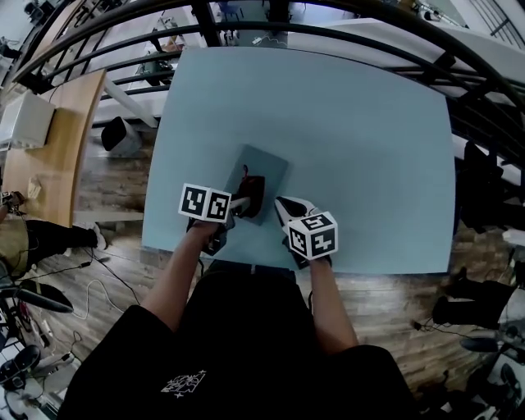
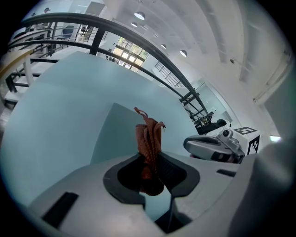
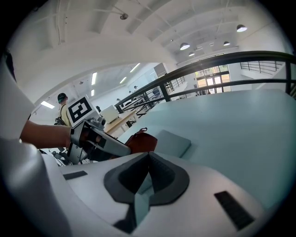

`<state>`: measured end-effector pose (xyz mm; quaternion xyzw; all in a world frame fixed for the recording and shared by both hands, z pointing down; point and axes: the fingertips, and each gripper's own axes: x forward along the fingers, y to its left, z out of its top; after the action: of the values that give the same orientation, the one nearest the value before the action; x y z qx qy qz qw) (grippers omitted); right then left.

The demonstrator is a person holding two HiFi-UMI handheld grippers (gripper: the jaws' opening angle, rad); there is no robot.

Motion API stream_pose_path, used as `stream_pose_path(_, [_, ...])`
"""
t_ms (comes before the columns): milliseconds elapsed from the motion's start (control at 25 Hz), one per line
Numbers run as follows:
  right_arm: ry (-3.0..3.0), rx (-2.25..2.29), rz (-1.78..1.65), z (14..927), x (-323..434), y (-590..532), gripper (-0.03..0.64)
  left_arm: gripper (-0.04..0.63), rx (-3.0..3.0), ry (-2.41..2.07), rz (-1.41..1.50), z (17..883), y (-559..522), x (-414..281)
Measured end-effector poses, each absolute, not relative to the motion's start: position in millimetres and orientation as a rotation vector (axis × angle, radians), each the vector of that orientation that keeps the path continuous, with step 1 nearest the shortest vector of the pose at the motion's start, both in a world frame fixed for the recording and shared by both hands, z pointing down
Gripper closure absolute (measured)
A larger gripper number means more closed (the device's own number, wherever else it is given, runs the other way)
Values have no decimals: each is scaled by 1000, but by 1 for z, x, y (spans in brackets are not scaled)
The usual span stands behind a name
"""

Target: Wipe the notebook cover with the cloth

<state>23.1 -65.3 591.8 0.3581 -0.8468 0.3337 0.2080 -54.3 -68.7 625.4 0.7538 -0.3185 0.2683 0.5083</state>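
A grey-blue notebook [image 1: 264,169] lies flat on the pale blue table [image 1: 353,139], near its front edge. My left gripper [image 1: 244,199] is shut on a bunched dark red cloth [image 1: 251,189], which hangs over the notebook's near end. In the left gripper view the cloth [image 2: 149,141] sticks up from between the closed jaws of the left gripper [image 2: 150,159], with the notebook [image 2: 113,134] beyond. My right gripper [image 1: 283,205] hovers just right of the notebook, shut and empty. The right gripper view shows the right gripper [image 3: 148,157], the notebook [image 3: 172,141], the cloth [image 3: 141,140] and the left gripper [image 3: 99,141].
A black curved railing [image 1: 344,16] runs behind the table. A wooden bench [image 1: 57,139] stands to the left on the floor below. The table's front edge [image 1: 246,261] is close to my body. A person [image 3: 61,111] stands far off in the right gripper view.
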Motion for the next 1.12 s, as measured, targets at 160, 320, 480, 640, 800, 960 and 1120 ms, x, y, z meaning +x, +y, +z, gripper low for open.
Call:
stream_pose_path(160, [-2347, 1006, 934, 592, 31, -55, 611, 505, 1816, -744, 652, 628, -58, -41])
stream_pose_path(320, [-2343, 1017, 939, 594, 44, -49, 611, 505, 1814, -730, 657, 632, -53, -27])
stream_pose_path(480, [-2335, 1021, 948, 596, 51, -44, 611, 503, 1807, -715, 660, 635, -48, -19])
stream_pose_path(640, [-2329, 1017, 955, 599, 53, -40, 611, 503, 1791, -716, 673, 643, -43, -21])
stream_pose_path(800, [-2329, 1002, 955, 600, 50, -40, 611, 503, 1774, -725, 676, 647, -43, -27])
stream_pose_path(960, [-2330, 982, 955, 602, 38, -40, 611, 505, 1751, -738, 669, 652, -45, -42])
stream_pose_path(1120, [-2333, 966, 958, 604, 30, -43, 611, 503, 1742, -754, 673, 655, -50, -54])
